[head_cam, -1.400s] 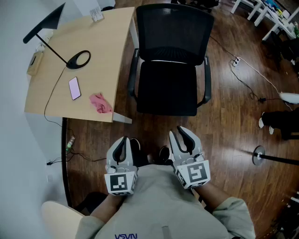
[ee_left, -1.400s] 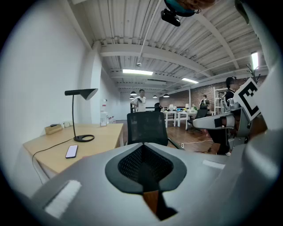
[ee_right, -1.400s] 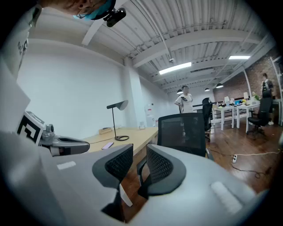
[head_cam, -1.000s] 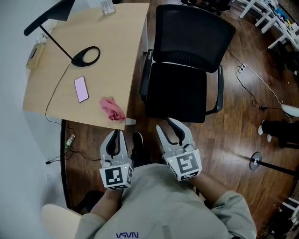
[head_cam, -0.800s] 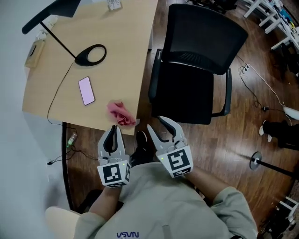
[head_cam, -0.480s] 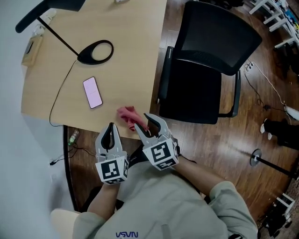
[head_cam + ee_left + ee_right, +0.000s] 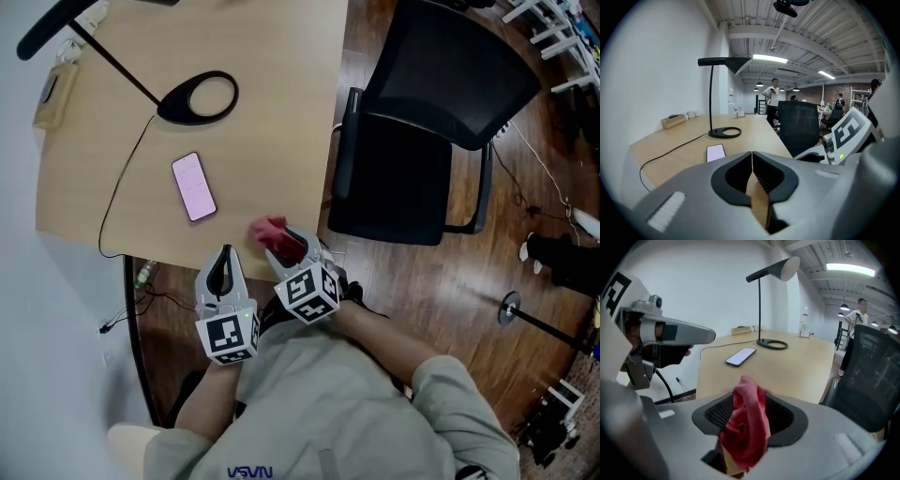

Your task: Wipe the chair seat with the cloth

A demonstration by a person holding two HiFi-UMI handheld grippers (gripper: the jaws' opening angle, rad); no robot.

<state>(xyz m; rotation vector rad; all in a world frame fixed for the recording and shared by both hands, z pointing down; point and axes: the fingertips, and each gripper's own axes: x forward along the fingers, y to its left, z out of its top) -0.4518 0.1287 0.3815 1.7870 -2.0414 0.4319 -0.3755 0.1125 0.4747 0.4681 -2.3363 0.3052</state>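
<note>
Right claw (image 7: 292,246) was found standing wide at the near edge of the bench (image 7: 272,112), its jaws having just been opening, with the cloth (image 7: 747,427) lodged between them. Whether the pads already bore on the fabric could not be settled from the right gripper view, since the bunched cloth filled most of the gap; on balance it was judged not yet gripped. Left claw (image 7: 752,159) was narrow, jaws drawn together tip to tip with nothing between them, and it hung just beside the right one off the bench's near edge. Step in hand was judged to be the pick-up of the cloth; no wiping had begun. Cloth was pinkish red, crumpled into a loose heap of soft upright folds, and lay near the bench's near right corner. Chair seat (image 7: 389,192), black and bare, stood beside the bench and apart from the cloth. Next move was judged to call for closing on a thick bunch of folds, not a single layer, then lifting it clear of the bench edge and carrying it over the near armrest (image 7: 342,141) to the seat. Phone (image 7: 193,187) and lamp base (image 7: 198,97) lay further back, clear of the work.
</note>
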